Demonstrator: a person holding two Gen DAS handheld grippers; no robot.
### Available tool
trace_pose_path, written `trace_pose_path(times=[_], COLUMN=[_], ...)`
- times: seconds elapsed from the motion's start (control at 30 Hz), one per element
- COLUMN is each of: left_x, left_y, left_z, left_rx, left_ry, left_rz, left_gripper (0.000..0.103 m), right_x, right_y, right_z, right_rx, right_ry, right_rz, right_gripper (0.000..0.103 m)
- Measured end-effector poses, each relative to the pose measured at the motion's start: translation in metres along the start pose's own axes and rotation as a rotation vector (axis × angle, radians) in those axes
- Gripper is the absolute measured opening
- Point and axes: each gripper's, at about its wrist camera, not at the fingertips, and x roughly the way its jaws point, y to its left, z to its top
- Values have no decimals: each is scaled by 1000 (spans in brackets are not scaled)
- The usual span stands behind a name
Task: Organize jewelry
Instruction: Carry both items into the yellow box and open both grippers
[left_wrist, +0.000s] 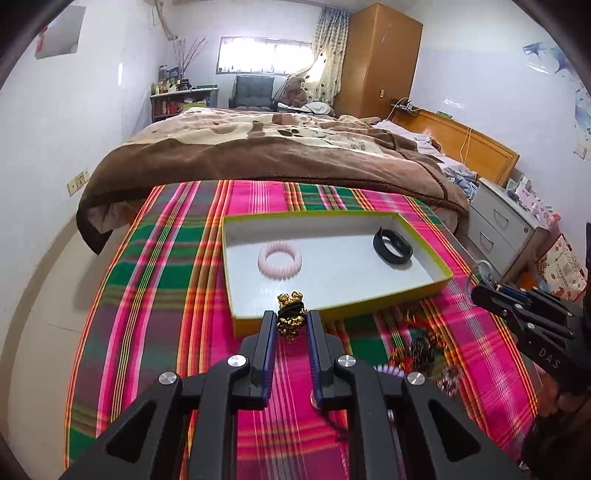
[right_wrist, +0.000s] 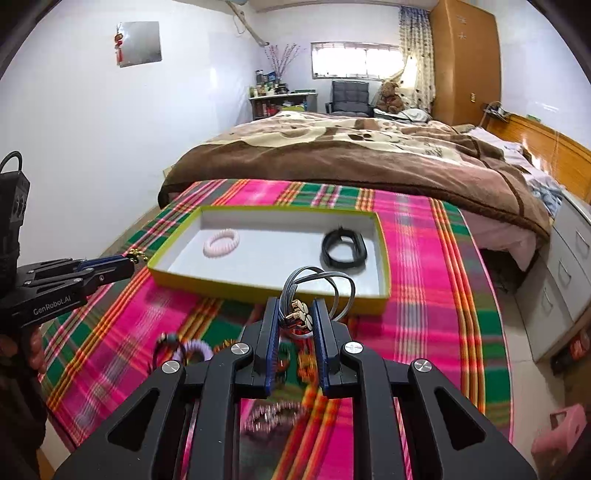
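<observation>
left gripper (left_wrist: 292, 320) is nearly closed, its pads pinching a black hair tie with gold beads (left_wrist: 291, 312), held up over the plaid cloth (left_wrist: 147, 295) just short of the near wall of the yellow-rimmed tray (left_wrist: 424, 291). right gripper (right_wrist: 295, 315) is clamped just as narrow on a bunch of grey elastic loops with gold ends (right_wrist: 317, 286), near the tray's front edge. inside the tray sit a pink coil bracelet (left_wrist: 280, 260) and a black band (left_wrist: 392, 246), well apart, and more jewelry (left_wrist: 421, 347) lies blurry on the cloth.
</observation>
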Motion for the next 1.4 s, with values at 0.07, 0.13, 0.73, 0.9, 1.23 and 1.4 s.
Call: trace_pose_path(times=[0.07, 0.13, 0.73, 0.9, 1.23, 1.4], left_x=[6, 12, 81, 95, 104, 105], left_y=[2, 3, 18, 22, 25, 27], left_z=[8, 15, 40, 37, 33, 32], left_rx=[-5, -4, -6, -15, -22, -32], left_ry=[-2, -3, 58, 90, 109, 114], left_rz=[2, 0, 5, 11, 6, 8], left_gripper=[16, 16, 16, 16, 16, 16], right_x=[7, 18, 119, 142, 162, 170], right_y=[1, 0, -1, 1, 12, 12], right_z=[10, 23, 62, 65, 65, 63], right_rx=[-13, -16, -36, -31, -69, -77], right_ry=[-1, 4, 115, 146, 190, 213], right_rz=[0, 10, 54, 62, 60, 51], right_gripper=[18, 18, 18, 18, 18, 18])
